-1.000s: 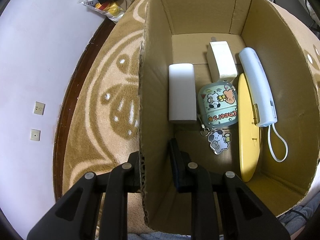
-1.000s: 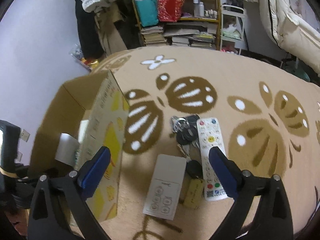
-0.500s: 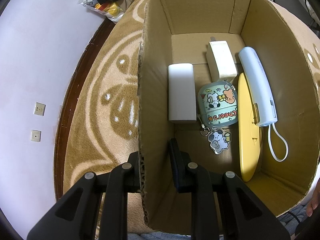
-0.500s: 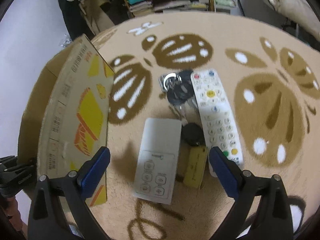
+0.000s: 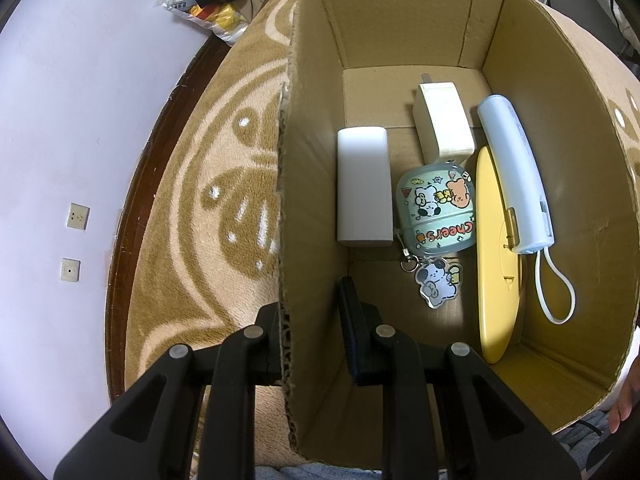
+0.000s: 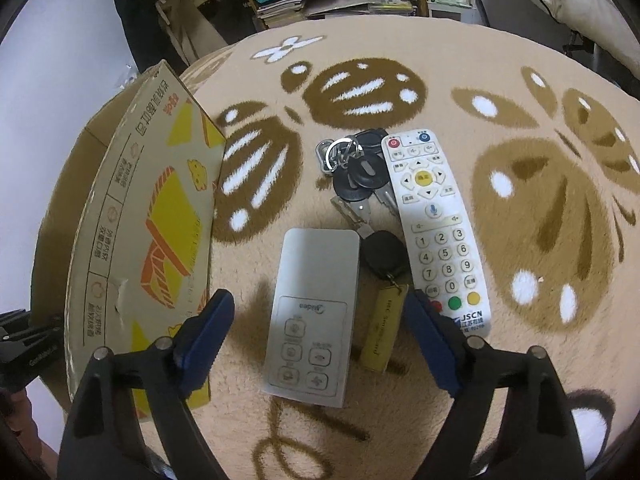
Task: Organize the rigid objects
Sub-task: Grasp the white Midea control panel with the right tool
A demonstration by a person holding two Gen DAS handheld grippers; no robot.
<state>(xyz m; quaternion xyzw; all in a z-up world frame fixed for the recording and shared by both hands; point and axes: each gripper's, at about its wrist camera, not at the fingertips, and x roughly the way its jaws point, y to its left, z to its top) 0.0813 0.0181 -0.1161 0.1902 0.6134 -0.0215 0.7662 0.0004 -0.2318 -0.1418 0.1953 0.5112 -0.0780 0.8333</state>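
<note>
Left hand-held gripper [image 5: 316, 320] clamps the box [image 5: 292, 184] wall; right hand-held gripper [image 6: 320, 332], jaws wide but just narrowing, straddles the grey remote [image 6: 314, 312], nothing gripped; next, close squarely on it.

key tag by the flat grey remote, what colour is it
Yellow; the key tag shows best in the right wrist view.

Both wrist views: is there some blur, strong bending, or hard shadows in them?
Left wrist view: sharp, the cardboard box walls bow outward from the fisheye, and its near corner lies in shade. Right wrist view: sharp, the carpet bulges like a dome, and the grey remote throws a soft shadow to its left.
</note>
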